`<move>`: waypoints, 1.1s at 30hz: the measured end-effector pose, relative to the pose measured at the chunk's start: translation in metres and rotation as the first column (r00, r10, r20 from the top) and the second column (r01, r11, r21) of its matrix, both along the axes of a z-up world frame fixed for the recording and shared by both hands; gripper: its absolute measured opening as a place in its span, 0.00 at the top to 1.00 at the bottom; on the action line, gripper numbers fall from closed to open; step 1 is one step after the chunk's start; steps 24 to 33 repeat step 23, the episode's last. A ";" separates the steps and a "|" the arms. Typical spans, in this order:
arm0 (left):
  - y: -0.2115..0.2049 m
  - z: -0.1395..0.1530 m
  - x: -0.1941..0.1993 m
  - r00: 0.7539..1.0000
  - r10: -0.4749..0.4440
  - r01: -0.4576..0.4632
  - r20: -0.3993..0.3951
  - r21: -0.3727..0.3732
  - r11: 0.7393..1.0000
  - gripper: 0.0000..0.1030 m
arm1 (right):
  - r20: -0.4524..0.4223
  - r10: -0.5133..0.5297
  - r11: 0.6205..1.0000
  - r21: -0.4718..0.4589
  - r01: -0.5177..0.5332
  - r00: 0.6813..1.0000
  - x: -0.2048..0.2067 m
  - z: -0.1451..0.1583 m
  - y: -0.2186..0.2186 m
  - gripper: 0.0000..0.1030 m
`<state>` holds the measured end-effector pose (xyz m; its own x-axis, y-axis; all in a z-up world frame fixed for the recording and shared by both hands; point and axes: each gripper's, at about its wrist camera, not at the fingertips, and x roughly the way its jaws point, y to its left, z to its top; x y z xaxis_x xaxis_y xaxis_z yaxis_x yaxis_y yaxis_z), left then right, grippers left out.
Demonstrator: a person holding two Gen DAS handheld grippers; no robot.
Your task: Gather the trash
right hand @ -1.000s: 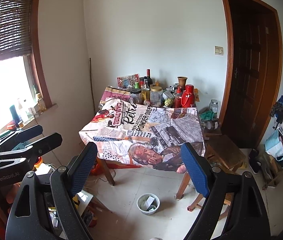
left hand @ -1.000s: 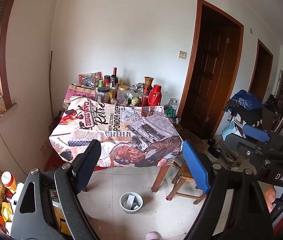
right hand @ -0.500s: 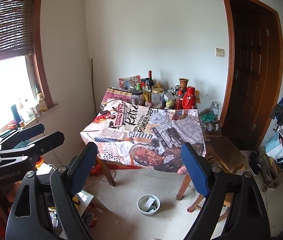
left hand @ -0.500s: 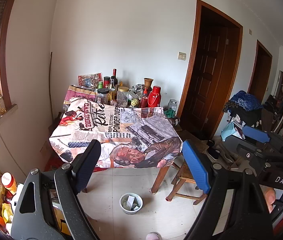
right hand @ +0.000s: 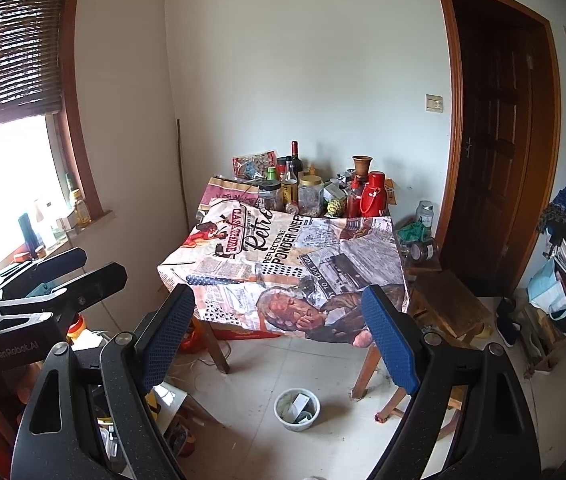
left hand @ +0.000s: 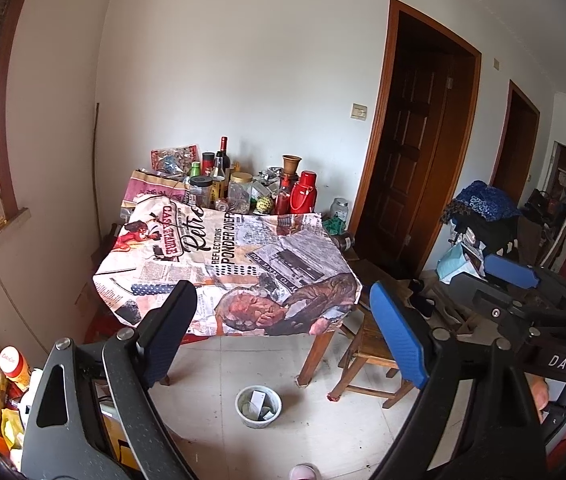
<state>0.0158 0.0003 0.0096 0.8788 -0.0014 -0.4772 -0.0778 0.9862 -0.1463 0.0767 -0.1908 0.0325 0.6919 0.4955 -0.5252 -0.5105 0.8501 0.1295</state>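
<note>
Left wrist view: the left tongs (left hand: 283, 332) hang wide apart and empty above the floor, facing the cloth-covered bench (left hand: 227, 264). Right tongs (right hand: 279, 332) gape just as wide, gripping nothing. Down on the tiles, just beside the bench leg, the small trash bin (right hand: 297, 409) holds scraps of paper.

Trash bin (left hand: 258, 406): small round pale bowl-like tub, upright on tiled floor, just in front of table's near edge, by the wooden table leg and chair leg. Open top. Inside: white folded paper/card (left hand: 257, 400) standing on edge, leaning vs the wall, plus a few greenish/grey scraps at the bottom, too small to ID. In right wrist view same bin (right hand: 297, 409) sits low centre, white card (right hand: 296, 405) tilted inside, rim clear of surrounding clutter.
</note>
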 end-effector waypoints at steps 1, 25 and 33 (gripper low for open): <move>0.000 0.000 0.000 1.000 -0.005 0.005 0.000 -0.005 1.000 0.14 | 0.001 -0.001 1.000 0.000 0.001 1.000 0.000 0.000 -0.001 0.19; 0.009 -0.002 0.006 1.000 -0.028 0.028 -0.006 -0.015 0.999 0.14 | -0.009 -0.029 1.000 0.012 0.029 1.000 0.004 -0.002 0.003 0.19; 0.009 -0.002 0.006 1.000 -0.028 0.028 -0.006 -0.015 0.999 0.14 | -0.009 -0.029 1.000 0.012 0.029 1.000 0.004 -0.002 0.003 0.19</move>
